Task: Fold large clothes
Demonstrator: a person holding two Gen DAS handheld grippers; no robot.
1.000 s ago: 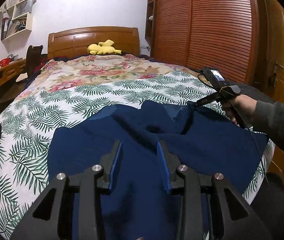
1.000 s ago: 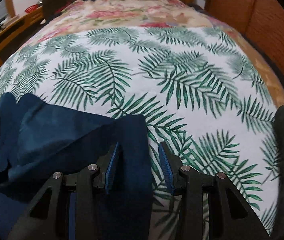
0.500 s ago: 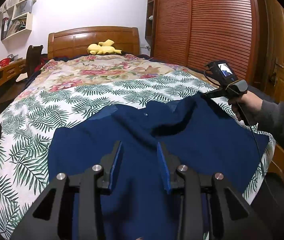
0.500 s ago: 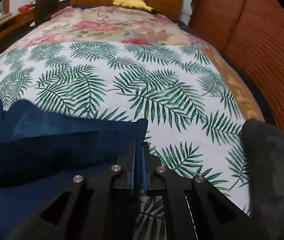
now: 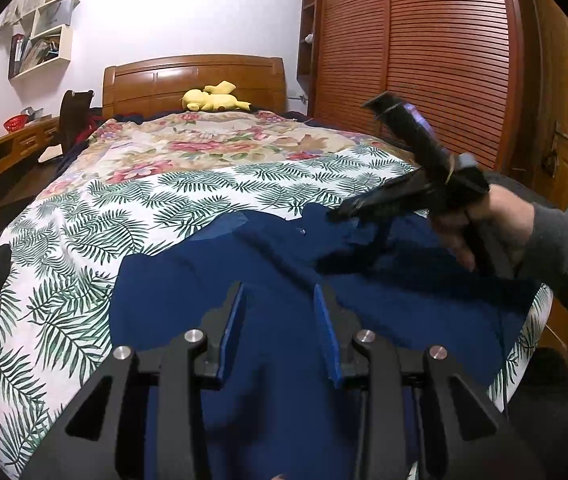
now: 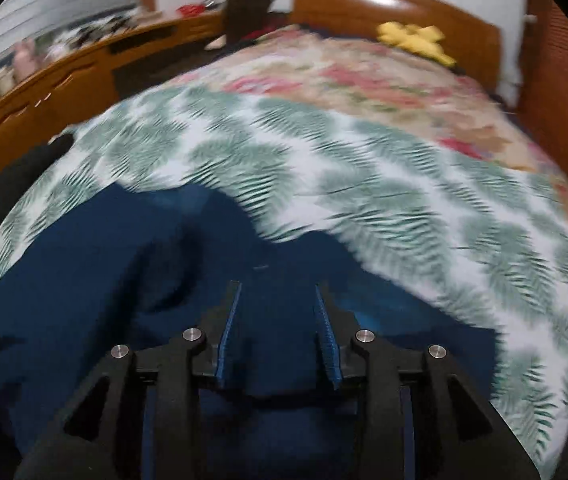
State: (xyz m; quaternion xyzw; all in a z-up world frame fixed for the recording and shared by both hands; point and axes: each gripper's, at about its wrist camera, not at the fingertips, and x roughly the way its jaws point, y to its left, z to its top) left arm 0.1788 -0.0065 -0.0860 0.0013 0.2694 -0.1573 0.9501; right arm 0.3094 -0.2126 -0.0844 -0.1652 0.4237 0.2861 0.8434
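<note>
The right gripper [image 6: 278, 300] has its blue-padded fingers [image 6: 230, 320] spread apart over the navy garment [image 6: 84, 280], which fills the space beneath and to its left. Beyond the fingertips lies the palm-leaf bedspread [image 6: 403, 200], blurred, with a yellow plush toy [image 6: 415, 40] far ahead by the wooden headboard [image 6: 363, 4].

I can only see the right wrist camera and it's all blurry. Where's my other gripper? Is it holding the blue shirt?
Observer: No. The left gripper hovers over the near part of the blue garment, jaws open, holding nothing.
Operator: What does my right gripper look like from there?
Observer: The right gripper points down at the garment's rumpled far edge.
Operator: Who's holding it?
Observer: A right hand in a grey sleeve grips its handle.
</note>
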